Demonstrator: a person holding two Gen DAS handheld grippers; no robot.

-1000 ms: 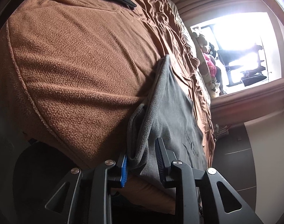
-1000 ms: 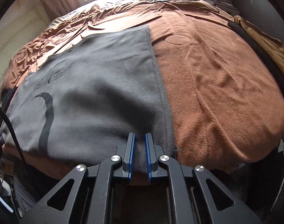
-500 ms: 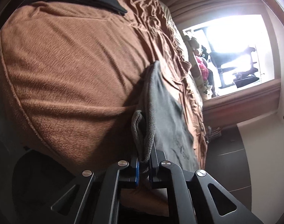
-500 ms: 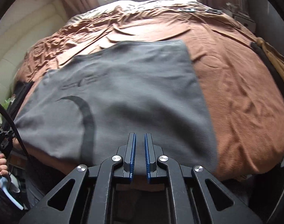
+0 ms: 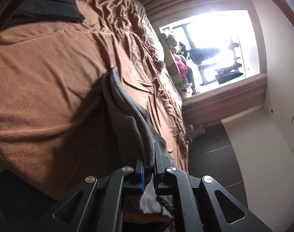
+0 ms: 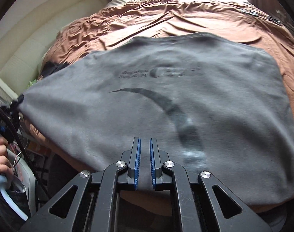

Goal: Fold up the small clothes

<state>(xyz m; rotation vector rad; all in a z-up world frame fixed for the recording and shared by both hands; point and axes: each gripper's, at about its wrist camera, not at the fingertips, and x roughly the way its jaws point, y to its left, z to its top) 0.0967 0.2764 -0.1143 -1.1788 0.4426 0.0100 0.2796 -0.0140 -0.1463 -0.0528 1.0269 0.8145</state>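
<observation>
A grey garment [image 6: 166,100] with a dark curved print lies spread on the brown blanket [image 6: 166,23] of a bed. My left gripper [image 5: 148,166] is shut on a corner of that grey garment [image 5: 127,112] and holds it raised off the blanket [image 5: 40,77]. In the right wrist view the same pinched corner shows at the far left, pulled to a point [image 6: 21,98]. My right gripper [image 6: 145,154] hovers shut over the garment's near edge, around its middle. Grey cloth shows through the thin gap between its pads, which do not pinch it.
A black garment [image 5: 50,3] lies at the far end of the bed. Stuffed toys [image 5: 178,61] sit by a bright window [image 5: 214,48]. Dark floor tiles [image 5: 214,164] run beside the bed. A person's hand [image 6: 0,154] and cables show at the left.
My left gripper closed on the garment's corner and lifted it. The right gripper, shut throughout, slid left along the near edge from the garment's right side to its middle.
</observation>
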